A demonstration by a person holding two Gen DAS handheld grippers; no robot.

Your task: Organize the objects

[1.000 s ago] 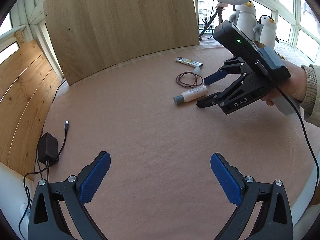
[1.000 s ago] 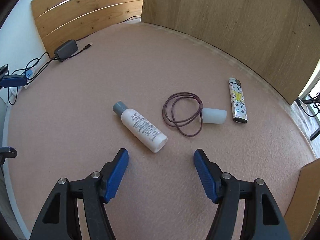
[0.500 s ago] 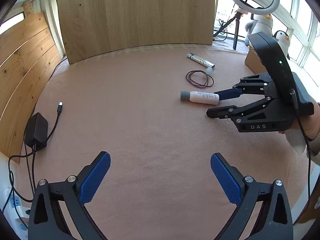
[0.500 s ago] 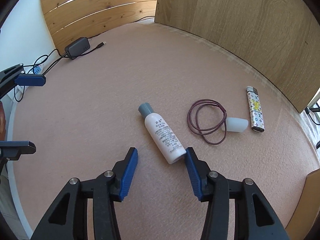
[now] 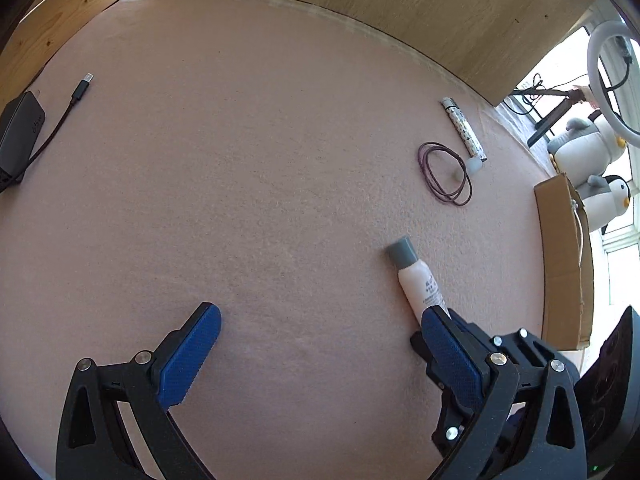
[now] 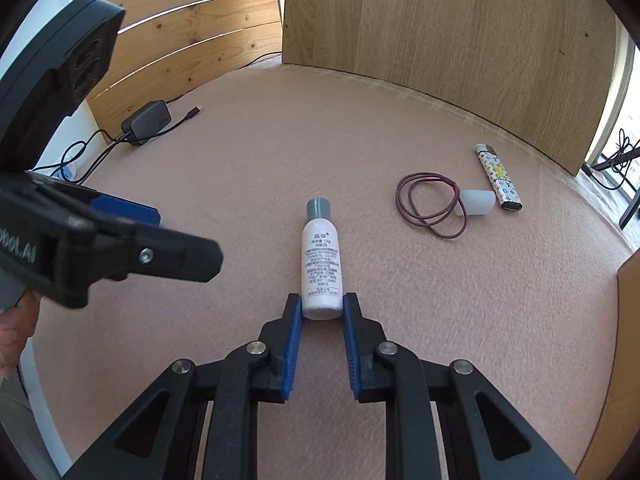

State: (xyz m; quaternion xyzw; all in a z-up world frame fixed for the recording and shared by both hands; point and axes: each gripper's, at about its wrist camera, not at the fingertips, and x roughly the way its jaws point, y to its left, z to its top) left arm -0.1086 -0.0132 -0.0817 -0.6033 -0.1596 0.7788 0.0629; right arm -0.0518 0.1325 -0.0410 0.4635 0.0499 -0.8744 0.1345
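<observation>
Right tongs (image 6: 322, 312) now closing round one bottle (image 6: 322, 258); left tongs (image 5: 320, 344) wide, empty.

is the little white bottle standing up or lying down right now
Lying down. The white bottle rests on its side on the pink mat, grey cap pointing away, its base between the closing right gripper's pads.

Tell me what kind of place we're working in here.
Probably a home sunroom or balcony set up for recording: a table under pink felt backed by wood panels, with windows, a ring light and plush penguins just behind.
</observation>
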